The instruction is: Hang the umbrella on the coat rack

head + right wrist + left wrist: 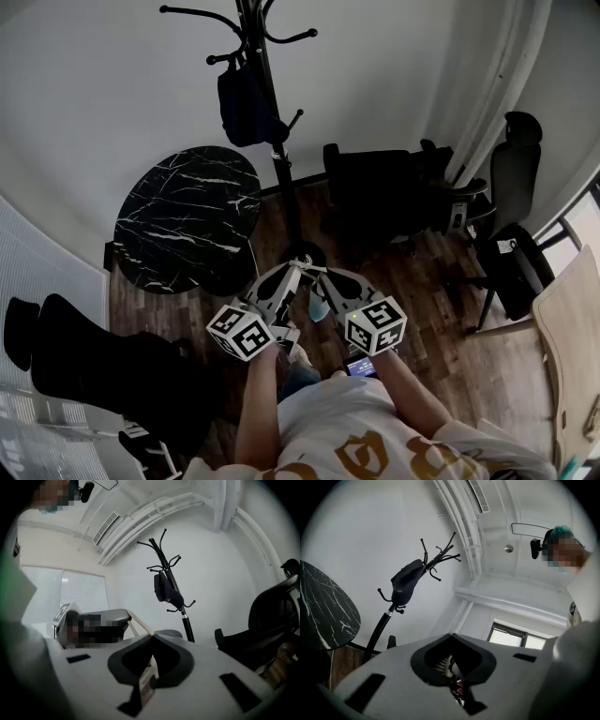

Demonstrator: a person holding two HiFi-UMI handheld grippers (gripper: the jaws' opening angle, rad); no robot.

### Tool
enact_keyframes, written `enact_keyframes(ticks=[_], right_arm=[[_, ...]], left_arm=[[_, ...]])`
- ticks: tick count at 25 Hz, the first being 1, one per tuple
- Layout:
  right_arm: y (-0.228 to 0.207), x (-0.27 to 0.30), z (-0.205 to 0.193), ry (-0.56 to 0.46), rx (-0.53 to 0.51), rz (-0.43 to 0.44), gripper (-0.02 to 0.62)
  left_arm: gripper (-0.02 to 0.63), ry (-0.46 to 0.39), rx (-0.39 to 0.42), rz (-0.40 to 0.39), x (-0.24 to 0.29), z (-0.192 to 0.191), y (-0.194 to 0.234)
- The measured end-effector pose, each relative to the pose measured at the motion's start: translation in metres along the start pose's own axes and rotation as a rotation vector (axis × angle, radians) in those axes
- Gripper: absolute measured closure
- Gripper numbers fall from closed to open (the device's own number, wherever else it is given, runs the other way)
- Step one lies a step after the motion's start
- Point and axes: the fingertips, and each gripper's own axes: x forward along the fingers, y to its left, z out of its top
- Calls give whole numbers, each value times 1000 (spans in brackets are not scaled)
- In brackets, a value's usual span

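Observation:
A black coat rack (pixel 272 112) stands against the white wall at the top centre. A dark blue folded umbrella (pixel 246 103) hangs from one of its hooks, and it shows again in the left gripper view (pixel 405 585) and the right gripper view (pixel 165 588). My left gripper (pixel 292 272) and right gripper (pixel 317 274) are held side by side close to my body, well short of the rack's base. Both are shut with nothing held; the left gripper (pixel 451 637) and the right gripper (pixel 152 637) each have their jaws closed together.
A round black marble table (pixel 187 220) stands left of the rack. Black office chairs (pixel 384 187) sit to its right, with another (pixel 514 178) near the window. A dark chair (pixel 84 366) is at my left, and a wooden desk (pixel 572 347) is at the right edge.

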Motion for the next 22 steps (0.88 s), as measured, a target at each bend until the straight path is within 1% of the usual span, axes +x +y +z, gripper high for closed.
enact_keyframes(ticks=[6, 12, 18, 22], right_arm=[[-3, -9, -3, 3, 11, -4, 583], [-3, -10, -11, 27, 32, -10, 583], [-4, -2, -11, 26, 24, -5, 583], [-1, -3, -10, 19, 38, 13, 583]], left_arm=[[588, -1, 3, -3, 1, -9, -6], [587, 0, -27, -4, -3, -17, -5], [588, -4, -30, 3, -2, -13, 1], [587, -3, -9, 9, -3, -9, -4]])
